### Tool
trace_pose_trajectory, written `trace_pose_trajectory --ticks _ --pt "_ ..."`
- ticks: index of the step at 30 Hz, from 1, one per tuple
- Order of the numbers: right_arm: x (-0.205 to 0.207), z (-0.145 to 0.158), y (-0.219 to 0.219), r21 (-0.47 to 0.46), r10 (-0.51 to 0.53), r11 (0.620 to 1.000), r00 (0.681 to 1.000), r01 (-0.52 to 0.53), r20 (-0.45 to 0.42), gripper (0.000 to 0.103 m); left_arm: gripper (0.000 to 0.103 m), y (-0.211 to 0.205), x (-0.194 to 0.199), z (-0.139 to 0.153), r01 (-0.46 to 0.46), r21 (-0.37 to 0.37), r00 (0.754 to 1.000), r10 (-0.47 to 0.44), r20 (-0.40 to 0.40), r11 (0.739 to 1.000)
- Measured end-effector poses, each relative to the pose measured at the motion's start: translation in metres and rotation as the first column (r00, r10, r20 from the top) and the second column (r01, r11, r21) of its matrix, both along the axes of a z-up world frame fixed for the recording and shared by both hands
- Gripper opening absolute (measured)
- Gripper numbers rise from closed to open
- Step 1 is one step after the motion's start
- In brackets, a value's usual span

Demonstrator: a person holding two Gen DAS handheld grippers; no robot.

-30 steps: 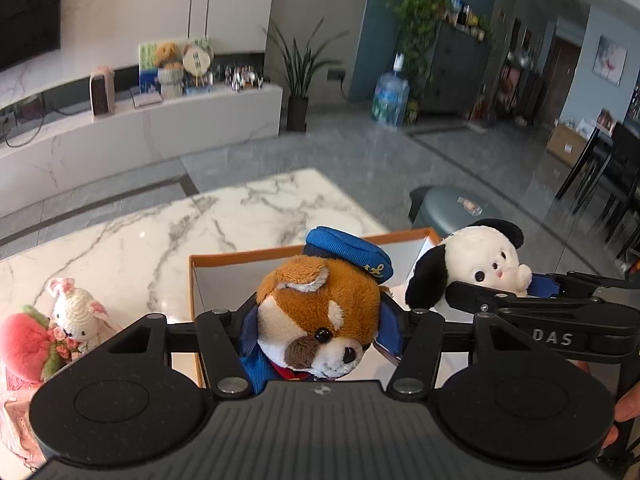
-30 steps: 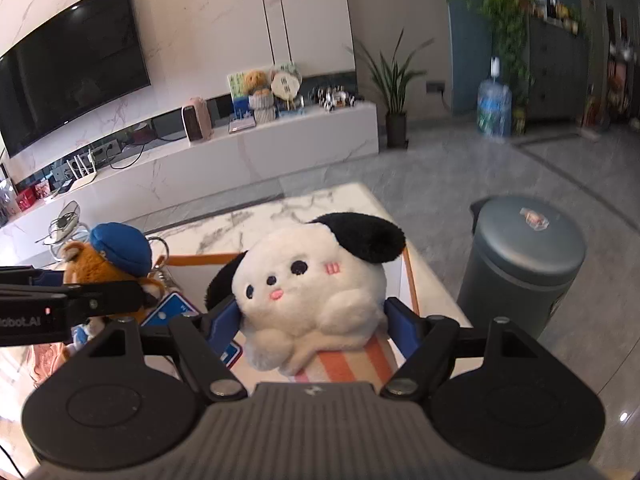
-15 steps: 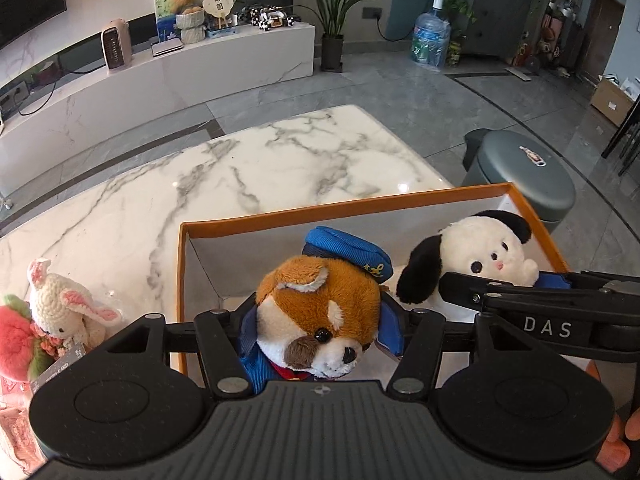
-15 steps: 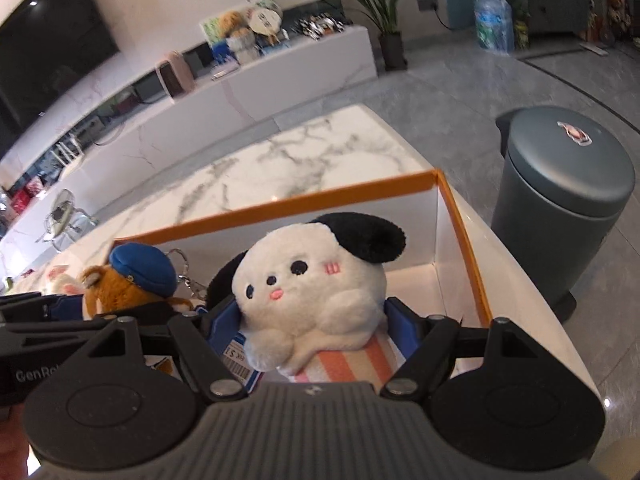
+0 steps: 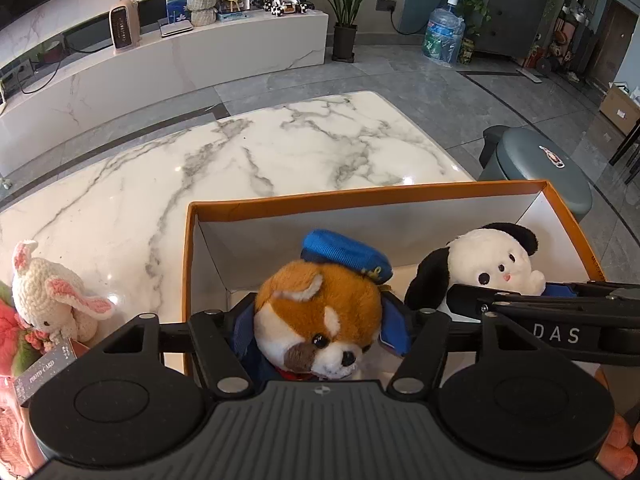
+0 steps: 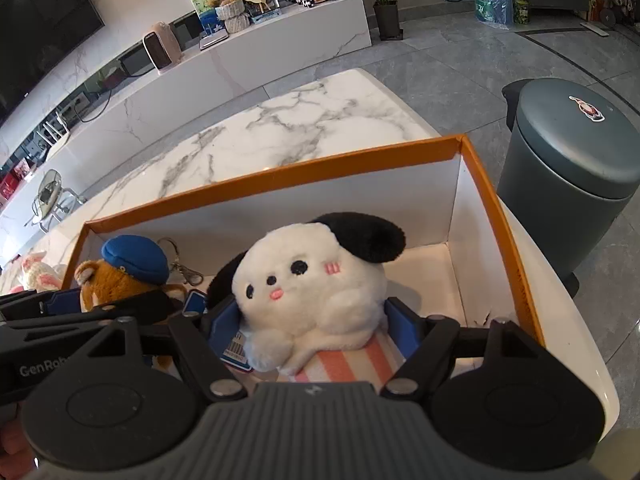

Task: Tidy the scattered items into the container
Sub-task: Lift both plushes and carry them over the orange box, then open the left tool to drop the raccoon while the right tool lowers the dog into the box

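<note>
Two wrist views over an orange-rimmed cardboard box (image 5: 360, 196) with white inner walls, which stood near the right end of a white marble desk (image 5: 248, 152). The left tongs (image 5: 320, 332) reached down into the left part of the box with a brown-and-white plush dog (image 5: 316, 320) in a blue cap between their blue pads (image 5: 394, 336); the jaws were opening, and a narrow gap showed between the right pad and the toy's head, so the dog was no longer pinched. Whether the toy rested on the box floor could not be told. A metal keyring clasp (image 6: 186, 272) lay just beside the dog, against the back wall.

The right tongs (image 6: 316, 332) held the white plush puppy (image 6: 316, 284) with black ears, both blue pads (image 6: 404, 328) pressed against its sides, low inside the right part of the box (image 6: 280, 176). A pink-and-white striped cloth piece (image 6: 360, 360) and a barcode tag (image 6: 236, 350) showed under the puppy. The two toys sat side by side, near but apart.

On the desk to the left of the box, outside it, stood a cream crocheted rabbit (image 5: 48, 300) with pink ears, touching a red-and-green plush (image 5: 12, 340) and a tag marked photo card (image 5: 46, 372). A grey lidded bin (image 6: 576, 148) stood on the floor beyond the desk's right end.
</note>
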State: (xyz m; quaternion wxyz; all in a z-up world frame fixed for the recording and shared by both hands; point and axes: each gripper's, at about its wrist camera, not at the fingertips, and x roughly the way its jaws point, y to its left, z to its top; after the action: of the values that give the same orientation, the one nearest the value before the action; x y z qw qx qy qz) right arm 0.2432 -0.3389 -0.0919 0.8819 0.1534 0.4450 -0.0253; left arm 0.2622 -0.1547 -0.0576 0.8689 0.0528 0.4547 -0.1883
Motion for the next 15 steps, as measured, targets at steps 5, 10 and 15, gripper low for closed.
trace_pose_trajectory --ticks 5,10,15 --pt "0.0 -0.001 0.002 0.006 -0.003 1.0 1.0 0.003 -0.012 0.078 0.085 0.007 -0.002 0.006 0.002 -0.018 0.999 -0.001 0.037 1.0" --pt "0.004 -0.002 0.003 0.012 -0.001 1.0 0.998 0.002 -0.061 0.078 0.084 0.019 -0.005 0.017 -0.029 -0.05 0.998 0.031 0.049 0.998" --pt "0.011 -0.001 0.01 -0.004 -0.019 1.0 0.994 0.019 -0.11 0.079 0.078 0.027 -0.012 0.024 -0.036 -0.057 0.997 0.039 0.067 0.998"
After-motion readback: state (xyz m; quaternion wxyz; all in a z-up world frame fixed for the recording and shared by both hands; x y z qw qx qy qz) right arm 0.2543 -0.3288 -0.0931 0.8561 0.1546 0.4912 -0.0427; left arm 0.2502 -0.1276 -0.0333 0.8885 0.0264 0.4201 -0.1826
